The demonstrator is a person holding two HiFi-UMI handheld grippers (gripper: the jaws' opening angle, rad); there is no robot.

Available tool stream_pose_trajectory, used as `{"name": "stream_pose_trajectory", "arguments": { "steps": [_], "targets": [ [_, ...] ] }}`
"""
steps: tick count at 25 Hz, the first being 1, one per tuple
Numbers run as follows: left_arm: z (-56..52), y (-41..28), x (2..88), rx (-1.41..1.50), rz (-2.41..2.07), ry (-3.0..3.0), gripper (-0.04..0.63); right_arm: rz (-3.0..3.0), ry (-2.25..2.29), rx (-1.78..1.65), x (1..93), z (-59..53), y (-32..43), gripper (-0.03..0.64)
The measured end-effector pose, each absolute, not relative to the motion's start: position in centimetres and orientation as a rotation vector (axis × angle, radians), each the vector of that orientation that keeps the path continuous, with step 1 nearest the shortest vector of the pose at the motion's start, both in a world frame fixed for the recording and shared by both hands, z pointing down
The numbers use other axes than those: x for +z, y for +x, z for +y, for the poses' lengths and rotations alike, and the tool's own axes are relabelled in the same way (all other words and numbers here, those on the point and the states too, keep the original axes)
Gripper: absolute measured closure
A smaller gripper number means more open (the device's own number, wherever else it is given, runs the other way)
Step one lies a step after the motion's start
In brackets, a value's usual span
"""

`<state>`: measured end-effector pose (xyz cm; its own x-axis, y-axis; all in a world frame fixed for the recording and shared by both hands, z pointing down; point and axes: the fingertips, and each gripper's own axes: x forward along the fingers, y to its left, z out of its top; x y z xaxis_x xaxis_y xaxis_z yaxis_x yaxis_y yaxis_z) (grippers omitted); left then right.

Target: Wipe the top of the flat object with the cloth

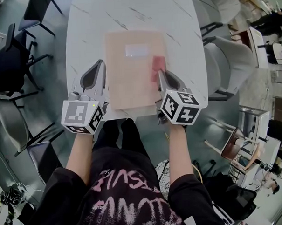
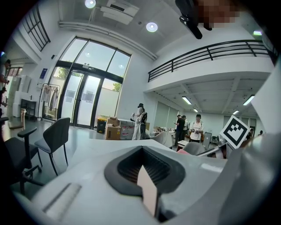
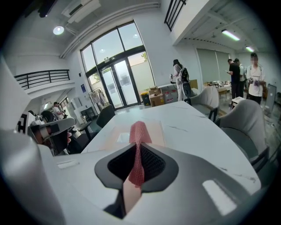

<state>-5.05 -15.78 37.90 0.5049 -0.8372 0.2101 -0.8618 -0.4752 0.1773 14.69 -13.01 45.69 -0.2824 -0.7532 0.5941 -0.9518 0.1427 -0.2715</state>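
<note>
Now cloth [image 3: 139, 136] sits clamped between right gripper [image 1: 160, 75] fingers [image 3: 154, 163].

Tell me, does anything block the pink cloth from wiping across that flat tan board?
Nothing visible does. The cloth, pinched in the right tongs, rests on the right edge of the board; its top is bare apart from a flat white label.

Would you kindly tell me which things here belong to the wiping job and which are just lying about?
Belong to the job: pink mesh cloth, shut in the right gripper; flat peach rectangular board; white marble table under it.
Lying about: black office chairs; pale grey armchairs; brown cardboard boxes; left gripper, shut, beside the board.
</note>
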Motion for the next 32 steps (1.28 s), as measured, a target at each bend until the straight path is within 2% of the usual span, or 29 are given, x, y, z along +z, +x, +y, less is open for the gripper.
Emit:
{"name": "stream_pose_trajectory", "arguments": {
  "steps": [32],
  "targets": [
    [-14.8, -4.9, 32.7, 0.09, -1.464, 2.523, 0.594, -2.319, 1.763, 0.706, 38.9, -11.7, 14.5, 0.568]
  ]
}}
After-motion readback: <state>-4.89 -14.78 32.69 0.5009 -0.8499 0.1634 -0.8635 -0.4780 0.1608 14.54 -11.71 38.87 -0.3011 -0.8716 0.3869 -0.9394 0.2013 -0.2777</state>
